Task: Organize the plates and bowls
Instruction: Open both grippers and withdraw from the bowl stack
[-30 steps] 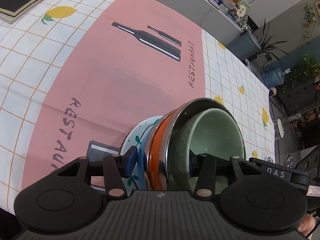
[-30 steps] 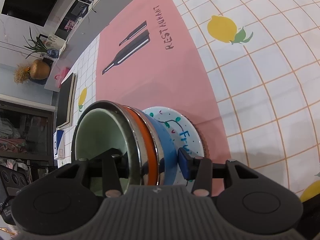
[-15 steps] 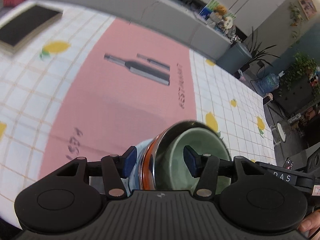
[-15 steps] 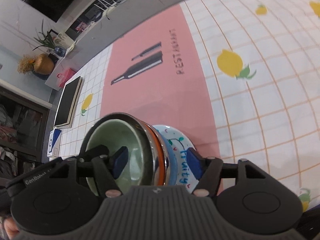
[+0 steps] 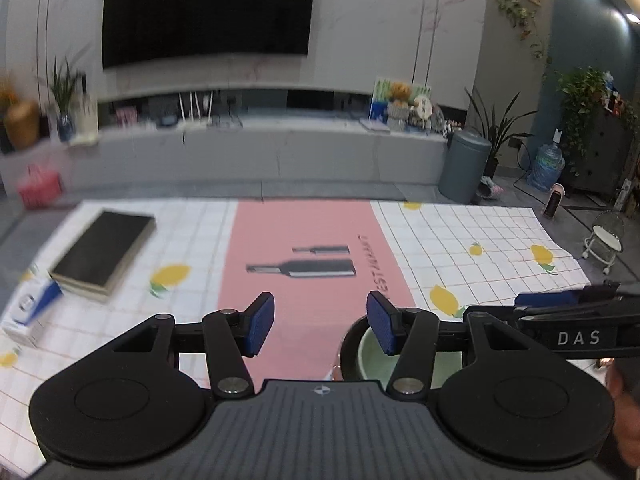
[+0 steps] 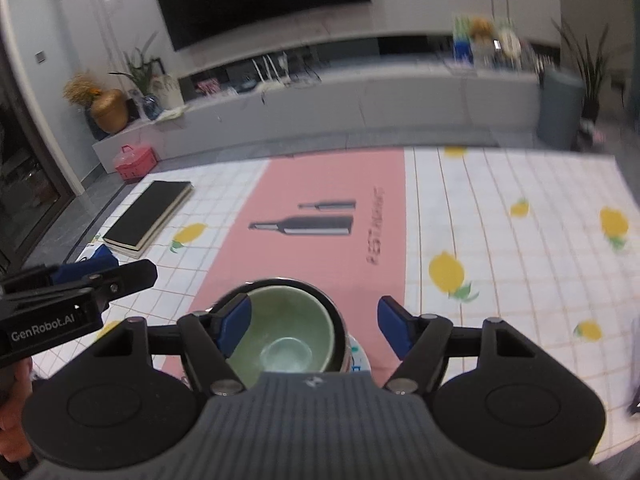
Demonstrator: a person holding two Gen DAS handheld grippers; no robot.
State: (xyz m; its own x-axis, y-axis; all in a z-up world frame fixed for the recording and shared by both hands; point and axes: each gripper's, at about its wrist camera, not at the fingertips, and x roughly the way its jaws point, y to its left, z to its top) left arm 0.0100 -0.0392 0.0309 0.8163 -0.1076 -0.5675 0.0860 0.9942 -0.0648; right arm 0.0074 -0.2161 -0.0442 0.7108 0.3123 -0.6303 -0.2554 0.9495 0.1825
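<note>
The stack of bowls (image 6: 280,332) sits on the pink strip (image 6: 320,248) of the tablecloth, near the front edge of the tabletop (image 6: 500,208). From the right wrist view a pale green bowl (image 6: 288,320) nests upright inside a shiny metal bowl (image 6: 334,312), and below them a sliver of a white plate with blue lettering (image 6: 358,356) shows; anything between these layers is hidden by the gripper body.

The right gripper (image 6: 316,322) hangs over the stack with its jaws opening. The blue pads (image 6: 394,328) stand either side of the stack; the left one overlaps the green bowl's rim in the picture, but it seems to be above it and not pressing, and the right one is clear of the metal rim. Nothing is gripped.

The left gripper (image 5: 320,324) has its jaws wide apart with only pink cloth between them. In its view the bowls lie low and to the right, partly behind the right-hand finger (image 5: 382,328), so the stack is beside the jaws, not between them. The other gripper's body crosses the right edge of that view, marked with white letters.

Farther back on the tabletop lies a black book (image 5: 102,254) near the left corner, with a small blue and white box (image 5: 30,310) just in front of it. The cloth is printed with lemons (image 6: 446,272) and a dark bottle (image 6: 300,226). Past the table a large dark television (image 5: 206,10) hangs on the wall above a long low cabinet, both blurred
</note>
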